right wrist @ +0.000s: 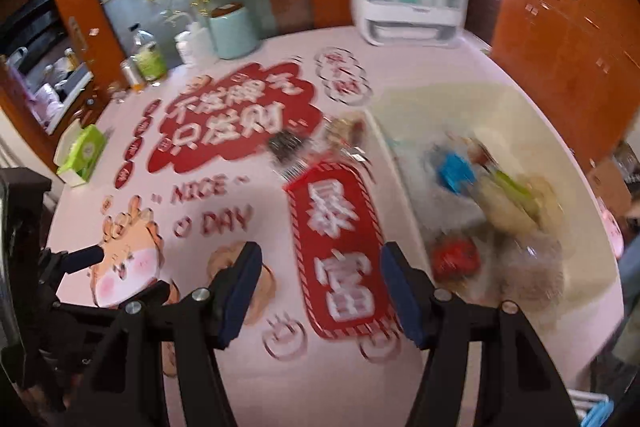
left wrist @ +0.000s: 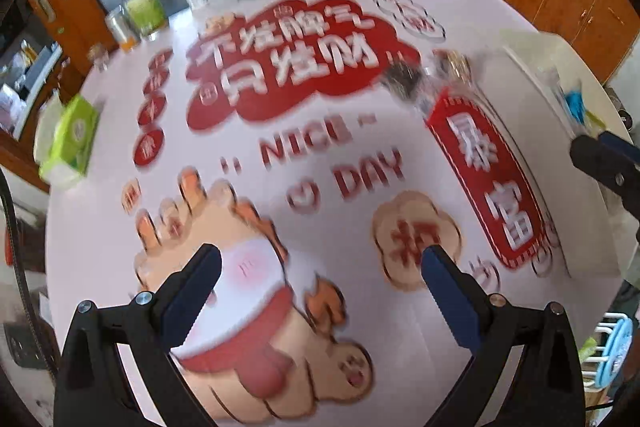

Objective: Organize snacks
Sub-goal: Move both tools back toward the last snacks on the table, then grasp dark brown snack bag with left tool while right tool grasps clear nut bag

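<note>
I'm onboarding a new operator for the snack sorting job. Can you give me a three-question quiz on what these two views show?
1. True or false: the left tool is shut on a snack packet.
2. Multiple choice: the blue packet lies A) in the cream tray, B) beside the green tissue box, C) between the right tool's fingers.
3. Fill in: loose snack packets lie on the table just beyond the tray's ____ edge, as the right wrist view shows it.

Key:
1. False; it is open and holds nothing.
2. A.
3. Left.
</note>
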